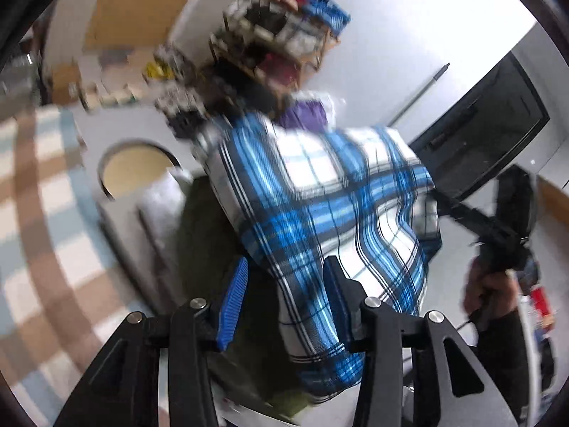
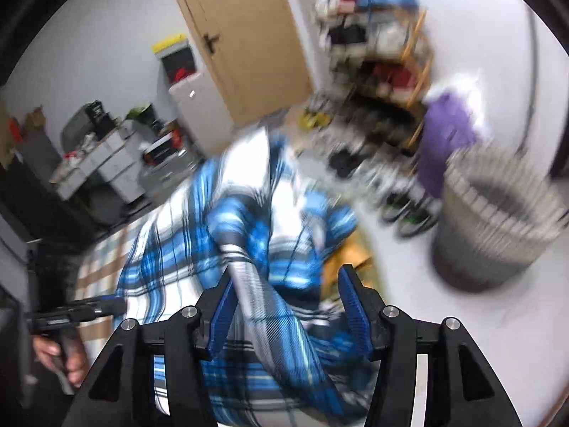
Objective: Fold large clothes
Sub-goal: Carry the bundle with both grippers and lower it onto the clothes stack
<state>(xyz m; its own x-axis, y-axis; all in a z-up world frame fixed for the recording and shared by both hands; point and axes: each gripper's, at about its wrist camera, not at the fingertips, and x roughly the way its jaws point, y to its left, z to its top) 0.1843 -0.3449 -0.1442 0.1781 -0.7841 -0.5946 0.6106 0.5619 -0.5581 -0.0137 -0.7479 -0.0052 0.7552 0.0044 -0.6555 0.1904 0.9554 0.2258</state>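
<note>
A blue, white and black plaid shirt [image 1: 341,206] hangs loose in the air, blurred by motion. In the left wrist view my left gripper [image 1: 284,291] is open, its blue pads wide apart, and the cloth drapes between them and over the right pad [image 1: 334,302]. In the right wrist view the shirt [image 2: 231,220] bunches in front of my right gripper [image 2: 288,302], which is open; a twisted fold of cloth runs down between its pads without being pinched. The right gripper also shows at the right edge of the left wrist view [image 1: 505,238], and the left gripper at the left of the right wrist view [image 2: 81,311].
A grey laundry basket [image 2: 494,227] stands on the floor at right. A cluttered wooden shelf [image 2: 384,60] and shoes stand by the wall, beside a brown door [image 2: 245,35]. A checked rug [image 1: 39,220], a grey sofa [image 1: 156,213] and a dark TV screen [image 1: 487,124] are in view.
</note>
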